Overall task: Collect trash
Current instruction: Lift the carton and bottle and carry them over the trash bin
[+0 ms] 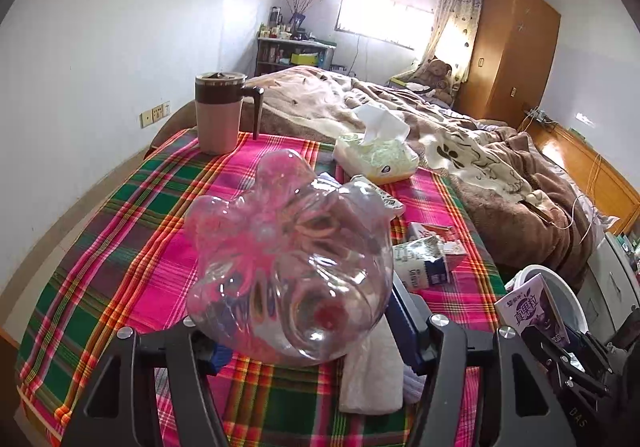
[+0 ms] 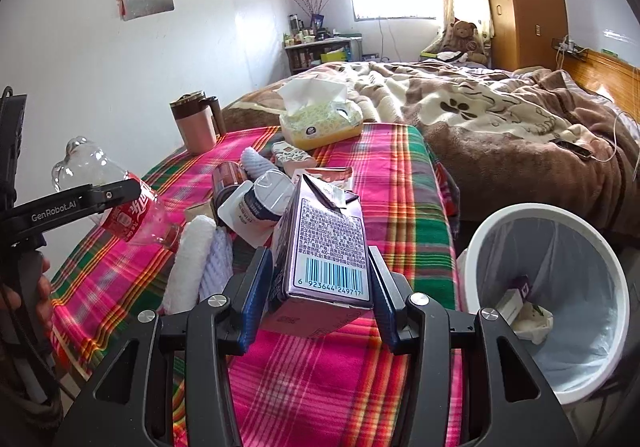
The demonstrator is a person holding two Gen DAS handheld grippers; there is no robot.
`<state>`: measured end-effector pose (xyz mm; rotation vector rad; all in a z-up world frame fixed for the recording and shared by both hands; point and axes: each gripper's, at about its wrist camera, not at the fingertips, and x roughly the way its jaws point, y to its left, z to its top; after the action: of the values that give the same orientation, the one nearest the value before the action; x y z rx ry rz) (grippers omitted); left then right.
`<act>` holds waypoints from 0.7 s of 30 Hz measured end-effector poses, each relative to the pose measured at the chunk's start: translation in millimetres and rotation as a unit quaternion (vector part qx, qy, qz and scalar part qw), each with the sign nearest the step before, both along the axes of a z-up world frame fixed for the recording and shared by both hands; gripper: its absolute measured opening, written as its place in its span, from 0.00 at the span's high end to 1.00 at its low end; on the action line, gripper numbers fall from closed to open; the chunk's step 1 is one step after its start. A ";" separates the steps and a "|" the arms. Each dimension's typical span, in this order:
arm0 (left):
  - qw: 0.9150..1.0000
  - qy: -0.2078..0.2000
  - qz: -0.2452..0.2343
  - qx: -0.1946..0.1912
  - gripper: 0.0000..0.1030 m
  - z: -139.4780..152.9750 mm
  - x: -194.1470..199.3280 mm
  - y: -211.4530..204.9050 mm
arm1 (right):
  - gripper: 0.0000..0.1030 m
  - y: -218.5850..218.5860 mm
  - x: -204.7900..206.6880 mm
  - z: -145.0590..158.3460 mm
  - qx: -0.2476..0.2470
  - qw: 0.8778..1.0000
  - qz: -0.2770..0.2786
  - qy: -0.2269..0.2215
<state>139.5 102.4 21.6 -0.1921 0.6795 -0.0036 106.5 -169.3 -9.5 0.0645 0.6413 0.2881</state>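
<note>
A clear plastic bottle (image 1: 288,263) with a red label fills the left wrist view, base toward the camera. My left gripper (image 1: 308,331) is shut on it and holds it off the plaid tablecloth (image 1: 120,239). From the right wrist view the same bottle (image 2: 136,215) hangs at the left under a black finger (image 2: 100,199). My right gripper (image 2: 320,295) is shut on a purple drink carton (image 2: 324,243), barcode side up, just above the cloth. A white bin (image 2: 476,247) with a liner stands to its right, below the table edge, holding a small carton and crumpled paper.
On the table lie a crushed white carton (image 2: 256,207), a can (image 2: 226,175), rolled towels (image 2: 188,263), a tissue box (image 2: 320,123) and a pink mug (image 2: 194,123). A bed with a brown blanket (image 2: 500,119) lies beyond. A hand (image 2: 40,299) grips the left handle.
</note>
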 end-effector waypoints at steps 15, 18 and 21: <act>0.996 -0.066 -0.043 0.031 0.38 38.8 -31.0 -47.0 | 0.53 -36.2 -16.7 12.5 0.021 0.998 -0.045 -0.028; 0.995 -0.073 -0.056 0.033 0.38 43.4 -36.4 -59.7 | 0.53 -45.6 -18.5 14.8 0.023 0.998 -0.057 -0.032; 0.994 -0.077 -0.076 0.028 0.38 47.0 -38.0 -76.1 | 0.53 -56.2 -20.3 16.3 0.024 0.997 -0.070 -0.035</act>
<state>101.5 26.3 68.6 -0.0841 0.5381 -0.1445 86.1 -225.5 6.8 0.1438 0.5573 0.1690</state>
